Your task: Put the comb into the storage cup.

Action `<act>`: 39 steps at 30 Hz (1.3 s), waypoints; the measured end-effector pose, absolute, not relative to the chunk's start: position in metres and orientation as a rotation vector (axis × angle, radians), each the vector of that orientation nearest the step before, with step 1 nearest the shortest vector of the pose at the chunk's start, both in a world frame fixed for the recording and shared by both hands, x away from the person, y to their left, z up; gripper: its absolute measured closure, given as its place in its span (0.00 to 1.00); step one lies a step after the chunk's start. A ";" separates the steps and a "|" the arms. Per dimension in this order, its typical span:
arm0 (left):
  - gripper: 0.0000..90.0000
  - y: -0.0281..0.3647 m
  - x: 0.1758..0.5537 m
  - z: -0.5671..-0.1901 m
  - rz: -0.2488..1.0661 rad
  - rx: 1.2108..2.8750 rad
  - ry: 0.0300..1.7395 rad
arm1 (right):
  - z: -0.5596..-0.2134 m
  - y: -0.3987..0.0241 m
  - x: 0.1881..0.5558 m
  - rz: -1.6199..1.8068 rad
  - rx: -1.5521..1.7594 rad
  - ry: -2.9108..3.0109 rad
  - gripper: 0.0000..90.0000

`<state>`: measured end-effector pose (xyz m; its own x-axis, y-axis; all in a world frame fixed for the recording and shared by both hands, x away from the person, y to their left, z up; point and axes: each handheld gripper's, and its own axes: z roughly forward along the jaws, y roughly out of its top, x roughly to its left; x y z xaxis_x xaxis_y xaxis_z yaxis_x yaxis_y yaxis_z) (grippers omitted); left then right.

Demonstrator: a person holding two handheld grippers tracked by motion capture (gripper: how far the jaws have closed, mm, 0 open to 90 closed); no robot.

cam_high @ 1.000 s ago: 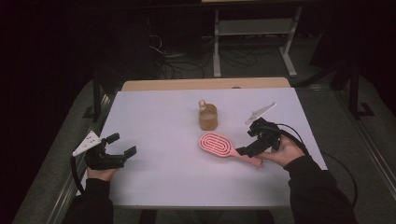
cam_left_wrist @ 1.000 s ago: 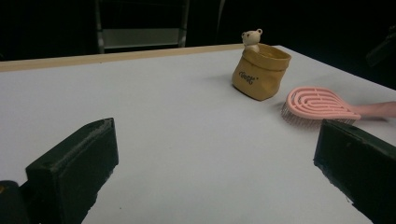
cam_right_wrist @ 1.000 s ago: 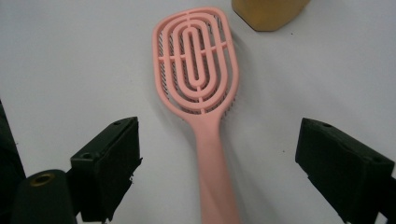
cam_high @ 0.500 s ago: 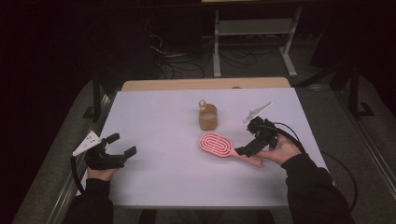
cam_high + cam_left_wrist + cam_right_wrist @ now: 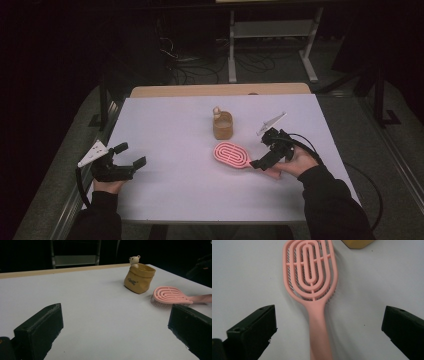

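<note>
The left gripper sits idle with its jaws spread wide and nothing in them. The right gripper has just been opening, its jaws now wide either side of the pink brush handle, not squeezing. Looks like the grab isn't done yet; the bear pouch waits just beyond the brush.

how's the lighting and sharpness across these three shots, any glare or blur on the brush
High view: the white table is lit evenly, the surroundings dark. Left gripper view: the pink hairbrush and the yellow bear pouch are fairly sharp, with soft shadows. Right gripper view: the hairbrush is crisp, without glare, and the near black jaws look soft.
</note>
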<state>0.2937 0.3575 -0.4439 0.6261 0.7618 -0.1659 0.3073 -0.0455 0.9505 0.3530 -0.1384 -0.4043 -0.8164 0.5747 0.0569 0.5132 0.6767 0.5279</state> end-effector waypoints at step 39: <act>0.00 0.357 0.294 -0.444 0.460 1.633 0.900 | -0.436 -0.118 0.348 0.693 0.770 2.867 0.31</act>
